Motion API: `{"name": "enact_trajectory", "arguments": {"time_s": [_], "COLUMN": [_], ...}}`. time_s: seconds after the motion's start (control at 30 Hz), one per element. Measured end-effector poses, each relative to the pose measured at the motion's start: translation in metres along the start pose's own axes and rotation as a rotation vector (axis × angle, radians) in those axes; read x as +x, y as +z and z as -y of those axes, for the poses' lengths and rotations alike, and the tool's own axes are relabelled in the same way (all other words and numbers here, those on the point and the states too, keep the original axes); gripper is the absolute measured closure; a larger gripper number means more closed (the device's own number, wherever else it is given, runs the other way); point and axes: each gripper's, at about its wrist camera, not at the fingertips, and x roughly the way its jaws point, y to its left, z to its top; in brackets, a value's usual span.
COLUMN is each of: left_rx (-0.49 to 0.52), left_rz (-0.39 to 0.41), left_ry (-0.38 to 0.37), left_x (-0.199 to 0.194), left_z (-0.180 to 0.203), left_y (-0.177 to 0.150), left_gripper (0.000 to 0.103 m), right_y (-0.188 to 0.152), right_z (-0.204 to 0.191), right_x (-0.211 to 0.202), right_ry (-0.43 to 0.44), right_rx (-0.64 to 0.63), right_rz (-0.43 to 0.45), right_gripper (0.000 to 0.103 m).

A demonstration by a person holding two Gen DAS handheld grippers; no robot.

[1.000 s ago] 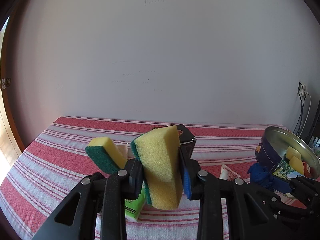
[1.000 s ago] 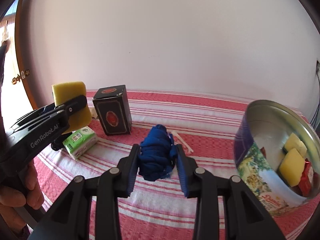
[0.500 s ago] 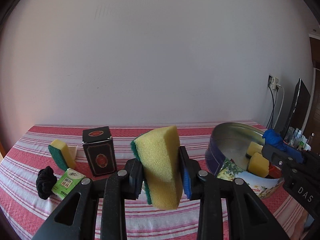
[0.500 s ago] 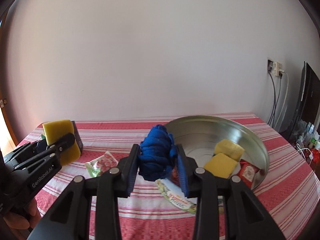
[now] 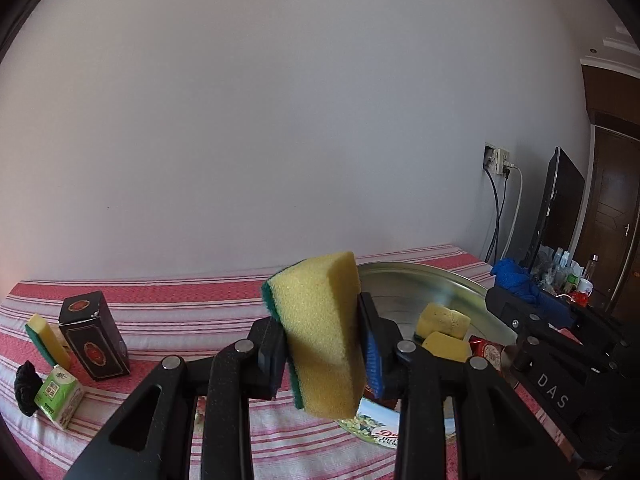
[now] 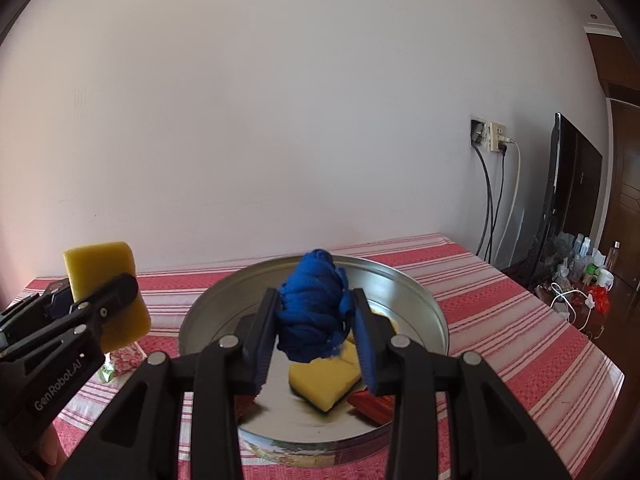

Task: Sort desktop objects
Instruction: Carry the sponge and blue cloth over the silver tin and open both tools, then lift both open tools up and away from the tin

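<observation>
My own black tool arms blocked the near side of the round tin [image 6: 424, 312] in both wrist views, so its printed wall showed only as a thin strip under the arms, and the lettering there was cut off and unreadable. Inside the tin I could make out two yellow sponges [image 5: 442, 316] and a red packet [image 5: 486, 354], but part of the tin floor sat hidden behind my right tool. A small floral packet [image 6: 126, 358] left of the tin was mostly covered by my left tool, and I could not tell what it was.

My left tool [image 5: 322, 344] was clenched on a yellow sponge with a green scrub side [image 5: 320, 332], held upright in the air just left of the tin, with its lower end hanging below the pads. My right tool [image 6: 316, 328] was clamped on a bunched blue cloth [image 6: 314, 304], held above the tin's open top, over the sponges inside.

Well left of the tin on the red striped worktop [image 5: 192, 312] stood a dark box [image 5: 94, 340], upright, with another yellow and green sponge [image 5: 46, 338] just beyond it, a small green and white pack [image 5: 60, 396] and a black lump [image 5: 26, 388] that was too dark to identify
</observation>
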Motion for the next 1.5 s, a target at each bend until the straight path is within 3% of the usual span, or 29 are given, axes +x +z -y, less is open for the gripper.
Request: {"name": "enact_trajectory", "arguments": {"time_s": [0.47, 0.93, 1.0, 1.03, 1.07, 1.2, 1.3, 1.5], "left_rx": [0.014, 0.047, 0.046, 0.047, 0.044, -0.004, -0.027, 0.002], "left_rz": [-0.046, -0.063, -0.061, -0.060, -0.051, -0.006, 0.014, 0.039], "left_ry": [-0.023, 0.023, 0.036, 0.041, 0.060, 0.096, 0.089, 0.167], "left_x": [0.036, 0.064, 0.066, 0.066, 0.065, 0.056, 0.052, 0.045], "left_z": [0.038, 0.053, 0.053, 0.054, 0.052, 0.043, 0.042, 0.042], "left_y": [-0.004, -0.016, -0.018, -0.019, -0.020, -0.020, -0.019, -0.024], "left_gripper": [0.069, 0.067, 0.057, 0.053, 0.046, 0.009, 0.009, 0.009], "right_y": [-0.004, -0.011, -0.013, -0.013, -0.014, -0.013, -0.013, -0.014], "right_z": [0.026, 0.037, 0.036, 0.036, 0.037, 0.044, 0.046, 0.039], "right_x": [0.035, 0.064, 0.067, 0.068, 0.067, 0.063, 0.061, 0.055], "right_ry": [-0.070, -0.089, -0.090, -0.082, -0.097, -0.107, -0.100, -0.108], "right_rx": [0.018, 0.028, 0.019, 0.017, 0.020, 0.055, 0.066, 0.043], "right_rz": [-0.028, -0.049, -0.048, -0.049, -0.036, -0.007, 0.002, 0.040], "right_gripper": [0.067, 0.065, 0.061, 0.044, 0.041, 0.040, 0.040, 0.036]}}
